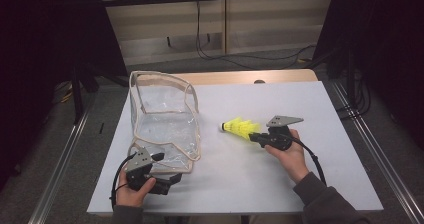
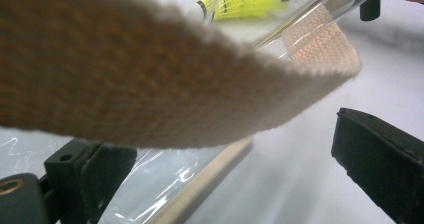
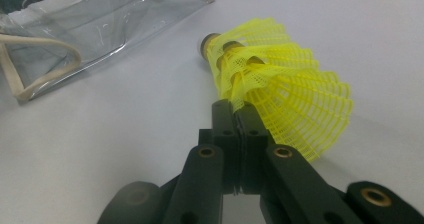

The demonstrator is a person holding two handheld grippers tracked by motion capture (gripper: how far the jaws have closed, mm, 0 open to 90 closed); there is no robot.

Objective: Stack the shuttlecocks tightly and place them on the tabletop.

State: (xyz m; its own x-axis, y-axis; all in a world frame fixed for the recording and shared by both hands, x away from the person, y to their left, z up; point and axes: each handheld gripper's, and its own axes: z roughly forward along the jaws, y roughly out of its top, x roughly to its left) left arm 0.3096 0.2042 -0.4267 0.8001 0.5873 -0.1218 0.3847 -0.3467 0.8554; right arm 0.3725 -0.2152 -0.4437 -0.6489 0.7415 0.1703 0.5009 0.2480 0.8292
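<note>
A yellow mesh shuttlecock [image 1: 239,127] with a dark cork tip hangs just above the white table, right of centre. My right gripper [image 1: 252,136] is shut on its skirt. In the right gripper view the two jaws meet at the gripper [image 3: 234,109], pinching the skirt of the shuttlecock [image 3: 280,89]. A clear plastic bag [image 1: 165,119] with beige trim lies left of centre, mouth toward the near edge. My left gripper [image 1: 172,180] sits at that mouth, jaws wide apart. Its own view shows the gripper [image 2: 225,139] open, with the bag's beige strap [image 2: 150,84] lying loose above the jaws.
The white table top [image 1: 260,179] has free room in front of and behind the shuttlecock. Metal rails [image 1: 60,159] run along both sides of the table. Black cables [image 1: 235,59] lie on the floor beyond the far edge.
</note>
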